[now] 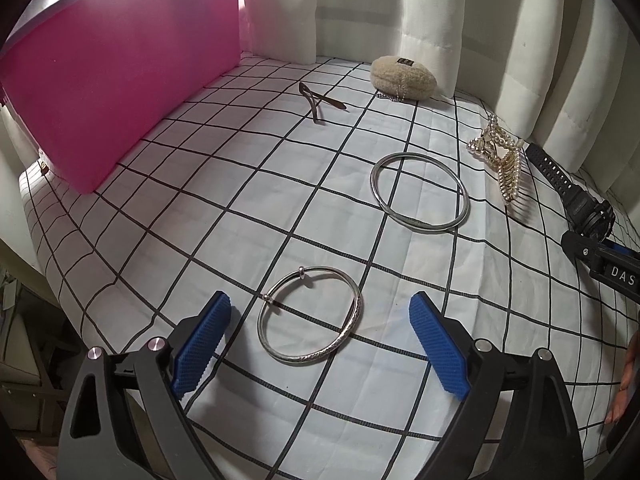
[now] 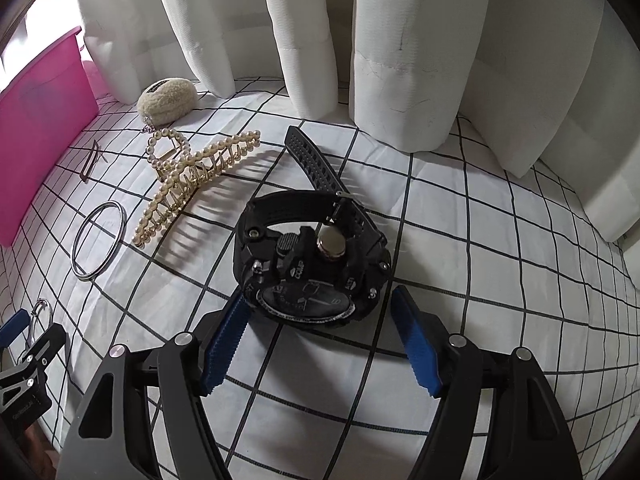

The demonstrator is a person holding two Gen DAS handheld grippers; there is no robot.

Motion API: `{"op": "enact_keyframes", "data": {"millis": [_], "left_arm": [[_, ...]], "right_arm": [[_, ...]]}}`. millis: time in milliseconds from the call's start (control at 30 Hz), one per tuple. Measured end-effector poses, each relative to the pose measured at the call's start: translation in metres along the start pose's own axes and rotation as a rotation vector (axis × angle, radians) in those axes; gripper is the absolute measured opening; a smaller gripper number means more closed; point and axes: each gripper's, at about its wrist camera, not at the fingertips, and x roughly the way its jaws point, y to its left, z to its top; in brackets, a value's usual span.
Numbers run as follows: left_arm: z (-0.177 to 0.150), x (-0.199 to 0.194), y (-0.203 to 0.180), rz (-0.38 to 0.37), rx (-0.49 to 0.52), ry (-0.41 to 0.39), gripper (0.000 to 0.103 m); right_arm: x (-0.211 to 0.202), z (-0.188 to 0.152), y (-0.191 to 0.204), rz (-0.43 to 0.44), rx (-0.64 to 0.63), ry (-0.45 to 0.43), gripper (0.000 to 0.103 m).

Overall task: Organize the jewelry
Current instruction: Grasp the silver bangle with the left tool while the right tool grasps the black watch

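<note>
My left gripper [image 1: 320, 312] is open, its blue pads either side of a silver bangle with a bead clasp [image 1: 310, 316] lying flat on the checked cloth. A plain silver bangle [image 1: 420, 192] lies farther on. My right gripper [image 2: 324, 314] is open around a black watch [image 2: 312, 256]; the watch face sits between the pads without a clear grip. The watch [image 1: 576, 196] and the right gripper [image 1: 600, 260] also show at the right edge of the left wrist view. A pearl hair claw [image 2: 192, 176] lies left of the watch. A pink box [image 1: 112, 76] stands at the left.
A fluffy beige pouch [image 1: 402, 78] with a chain sits at the back by the white curtain [image 2: 380, 40]. A brown hair clip [image 1: 318, 102] lies near the pink box. The checked cloth [image 1: 240, 200] covers the table; its edge drops off at the left.
</note>
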Motion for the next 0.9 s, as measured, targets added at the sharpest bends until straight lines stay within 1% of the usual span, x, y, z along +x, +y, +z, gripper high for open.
{"op": "enact_keyframes", "data": {"millis": [267, 367, 467, 600, 667, 733, 767, 800, 833, 900], "left_arm": [[-0.002, 0.003, -0.003, 0.011, -0.009, -0.064, 0.095], [-0.001, 0.004, -0.004, 0.016, -0.019, -0.074, 0.095], [-0.006, 0.003, -0.005, 0.028, -0.022, -0.109, 0.096], [-0.008, 0.001, -0.007, 0.027, -0.022, -0.117, 0.093], [-0.009, -0.001, -0.009, 0.016, -0.013, -0.123, 0.088], [-0.010, -0.005, -0.013, 0.006, 0.002, -0.130, 0.074], [-0.011, -0.006, -0.015, 0.001, 0.008, -0.131, 0.070], [-0.011, -0.008, -0.017, -0.004, 0.013, -0.132, 0.065], [-0.011, -0.008, -0.019, -0.012, 0.017, -0.133, 0.057], [-0.011, -0.010, -0.021, -0.019, 0.026, -0.131, 0.048]], "right_arm": [[0.008, 0.006, 0.002, -0.004, 0.003, -0.042, 0.078], [0.011, 0.008, 0.002, -0.004, 0.004, -0.057, 0.080], [0.010, 0.006, 0.003, -0.003, 0.001, -0.080, 0.080], [0.011, 0.007, 0.004, 0.005, -0.001, -0.086, 0.079], [0.010, 0.007, 0.005, 0.007, -0.002, -0.087, 0.078], [0.009, 0.007, 0.006, 0.012, -0.010, -0.092, 0.070], [0.008, 0.007, 0.007, 0.010, -0.017, -0.091, 0.068], [0.008, 0.007, 0.008, 0.009, -0.015, -0.091, 0.068], [0.008, 0.007, 0.008, 0.012, -0.010, -0.092, 0.068], [0.008, 0.007, 0.008, 0.012, -0.009, -0.089, 0.068]]}}
